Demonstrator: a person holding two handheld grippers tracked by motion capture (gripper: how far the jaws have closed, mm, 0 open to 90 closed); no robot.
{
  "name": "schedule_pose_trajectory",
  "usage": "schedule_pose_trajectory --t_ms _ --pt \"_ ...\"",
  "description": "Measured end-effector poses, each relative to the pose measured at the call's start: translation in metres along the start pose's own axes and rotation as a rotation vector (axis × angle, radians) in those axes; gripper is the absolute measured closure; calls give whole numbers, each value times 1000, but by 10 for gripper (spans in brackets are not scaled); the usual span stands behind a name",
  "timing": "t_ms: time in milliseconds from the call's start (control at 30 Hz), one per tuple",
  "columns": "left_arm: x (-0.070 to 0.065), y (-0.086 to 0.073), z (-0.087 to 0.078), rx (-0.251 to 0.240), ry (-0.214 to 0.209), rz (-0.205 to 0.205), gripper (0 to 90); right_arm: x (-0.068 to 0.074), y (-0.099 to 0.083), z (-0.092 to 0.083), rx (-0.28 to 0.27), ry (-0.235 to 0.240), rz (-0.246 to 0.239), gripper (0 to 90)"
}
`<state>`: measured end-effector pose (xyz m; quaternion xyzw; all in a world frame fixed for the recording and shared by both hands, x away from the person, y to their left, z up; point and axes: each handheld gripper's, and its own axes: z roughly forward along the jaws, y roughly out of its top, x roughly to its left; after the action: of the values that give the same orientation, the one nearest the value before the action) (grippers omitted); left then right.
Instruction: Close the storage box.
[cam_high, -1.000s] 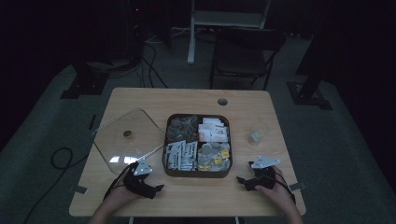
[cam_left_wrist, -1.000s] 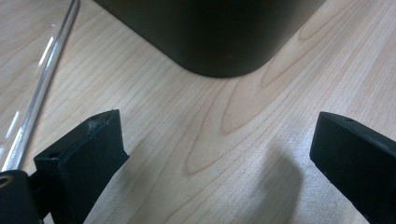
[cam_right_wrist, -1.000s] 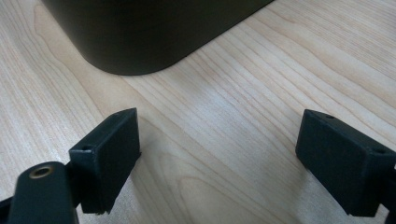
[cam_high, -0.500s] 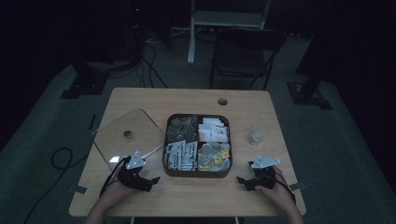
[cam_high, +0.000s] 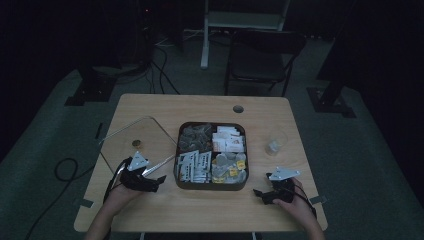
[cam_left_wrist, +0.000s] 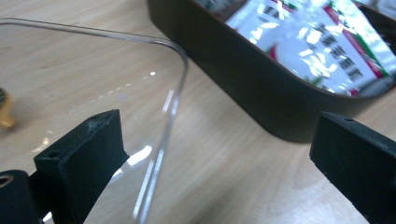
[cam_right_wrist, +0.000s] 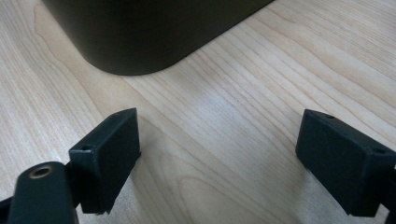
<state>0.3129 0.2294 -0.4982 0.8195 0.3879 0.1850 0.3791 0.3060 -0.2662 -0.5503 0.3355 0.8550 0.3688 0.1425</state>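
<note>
Left gripper (cam_left_wrist: 219, 163): jaws wide, empty, at lid (cam_left_wrist: 173, 93) corner.
Right gripper (cam_right_wrist: 219, 158): wide, empty.
Risk: the clear lid may slide against the box (cam_left_wrist: 261, 88).

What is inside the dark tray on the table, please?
The dark tray has four compartments holding packets: grey sachets, white packets, white printed packets and pouches with yellow tags. Whatever lies beneath these top layers is covered.

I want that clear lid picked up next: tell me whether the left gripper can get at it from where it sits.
Probably yes. The left gripper is open, and the clear lid has its corner edge lying between the jaws, nothing blocking it.
</note>
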Motion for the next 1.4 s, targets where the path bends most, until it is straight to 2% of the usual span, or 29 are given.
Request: schedule_pose_trajectory --t_ms 167,267,467,900,1167,1400 --pt "7 2 1 -19 34 -23 38 0 0 0 0 0 0 133" --pt "15 2 2 -30 72 -41 38 0 0 0 -2 0 -3 133" --pt "25 4 5 -27 82 -55 39 0 0 0 -1 0 -1 133" --pt "53 9 13 -52 204 -146 49 0 0 0 1 0 -2 133" --pt "71 7 25 -58 257 -203 49 0 0 0 0 0 -1 133" --pt "87 4 37 -11 293 -244 61 0 0 0 0 0 -1 133"
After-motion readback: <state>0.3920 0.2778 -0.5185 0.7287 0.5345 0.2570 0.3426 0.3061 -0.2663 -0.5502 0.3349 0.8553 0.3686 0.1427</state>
